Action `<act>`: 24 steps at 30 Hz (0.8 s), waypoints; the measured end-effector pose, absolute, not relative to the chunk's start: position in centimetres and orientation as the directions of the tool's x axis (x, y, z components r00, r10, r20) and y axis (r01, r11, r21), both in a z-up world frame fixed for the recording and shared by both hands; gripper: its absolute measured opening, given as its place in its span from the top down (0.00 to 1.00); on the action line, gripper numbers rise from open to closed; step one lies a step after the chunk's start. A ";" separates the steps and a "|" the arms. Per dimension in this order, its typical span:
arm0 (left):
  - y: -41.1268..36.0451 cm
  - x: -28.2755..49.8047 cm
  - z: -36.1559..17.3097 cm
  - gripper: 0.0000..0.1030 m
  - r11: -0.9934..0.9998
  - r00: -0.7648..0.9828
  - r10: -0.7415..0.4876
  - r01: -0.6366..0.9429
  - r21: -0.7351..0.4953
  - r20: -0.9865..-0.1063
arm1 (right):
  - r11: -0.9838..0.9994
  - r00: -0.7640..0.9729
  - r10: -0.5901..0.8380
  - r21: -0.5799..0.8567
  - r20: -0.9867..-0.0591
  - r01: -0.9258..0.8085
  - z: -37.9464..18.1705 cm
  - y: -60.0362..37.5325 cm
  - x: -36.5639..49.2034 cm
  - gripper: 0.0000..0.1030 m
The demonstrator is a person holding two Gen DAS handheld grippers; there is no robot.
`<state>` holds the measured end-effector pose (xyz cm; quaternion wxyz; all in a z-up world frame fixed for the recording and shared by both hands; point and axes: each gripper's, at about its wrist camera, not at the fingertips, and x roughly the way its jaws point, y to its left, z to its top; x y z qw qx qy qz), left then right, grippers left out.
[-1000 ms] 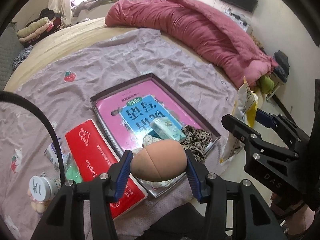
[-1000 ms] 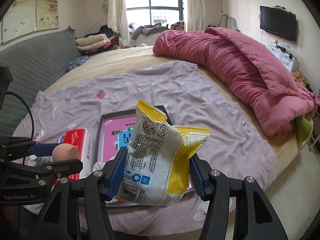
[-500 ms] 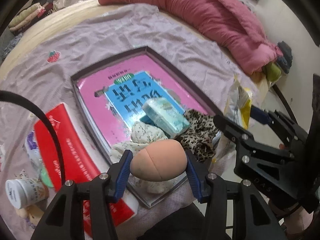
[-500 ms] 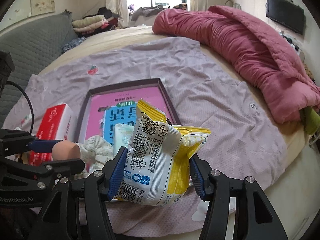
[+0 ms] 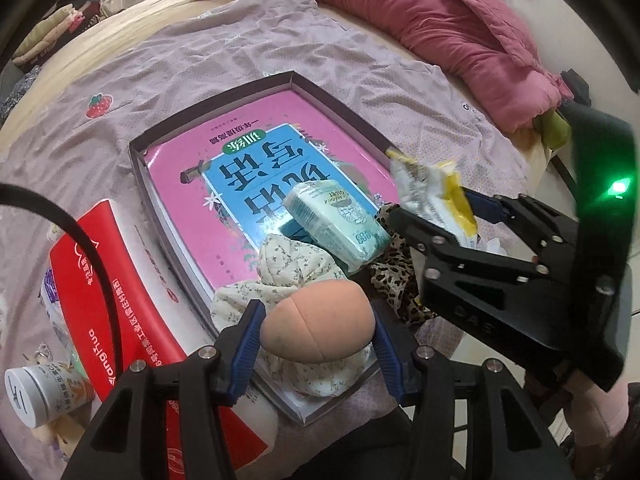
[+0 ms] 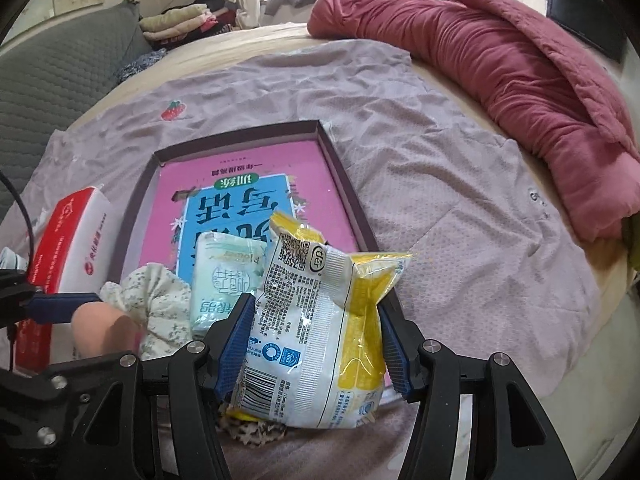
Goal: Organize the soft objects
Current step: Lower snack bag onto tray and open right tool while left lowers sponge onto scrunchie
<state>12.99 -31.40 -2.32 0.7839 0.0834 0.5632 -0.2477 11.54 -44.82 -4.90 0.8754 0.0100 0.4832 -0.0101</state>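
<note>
Your left gripper clamps the peach sponge between its blue pads, just above the floral cloth at the near end of the tray. Your right gripper squeezes the yellow-and-white snack bag over the tray's near right corner. Past them a green tissue pack lies on the pink book, a leopard cloth beside it, a red box left of the tray, a pink quilt far off.

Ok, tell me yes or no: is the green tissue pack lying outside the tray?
No, the green tissue pack lies inside the tray, on top of the pink book.
</note>
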 end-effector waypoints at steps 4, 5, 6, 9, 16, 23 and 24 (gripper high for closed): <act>-31.4 13.0 -2.3 0.48 0.865 0.243 -0.292 0.480 -0.147 -0.925 | 0.999 0.540 0.006 0.028 -0.842 0.033 -5.9 -44.9 11.8 0.41; -31.4 13.0 -2.3 0.48 0.865 0.243 -0.291 0.480 -0.146 -0.925 | 0.999 0.539 0.002 0.028 -0.842 0.040 -6.1 -44.9 11.8 0.41; -31.4 13.0 -2.3 0.48 0.864 0.244 -0.291 0.481 -0.145 -0.925 | 0.999 0.542 0.001 0.029 -0.840 0.043 -6.3 -44.9 11.8 0.41; -31.5 13.1 -2.4 0.48 0.865 0.245 -0.288 0.481 -0.142 -0.926 | 0.998 0.558 -0.001 0.030 -0.830 0.048 -6.5 -44.6 11.6 0.40; -31.6 13.2 -2.9 0.48 0.869 0.239 -0.267 0.479 -0.126 -0.934 | 0.995 0.543 0.002 0.055 -0.840 0.081 -7.2 -44.9 11.2 0.29; -31.8 13.4 -3.0 0.48 0.869 0.241 -0.254 0.482 -0.111 -0.937 | 0.995 0.609 -0.017 0.046 -0.793 0.088 -4.6 -45.1 9.6 0.27; -31.9 13.5 -3.0 0.48 0.869 0.242 -0.251 0.482 -0.109 -0.937 | 0.995 0.611 -0.017 0.048 -0.791 0.090 -4.2 -45.2 9.3 0.27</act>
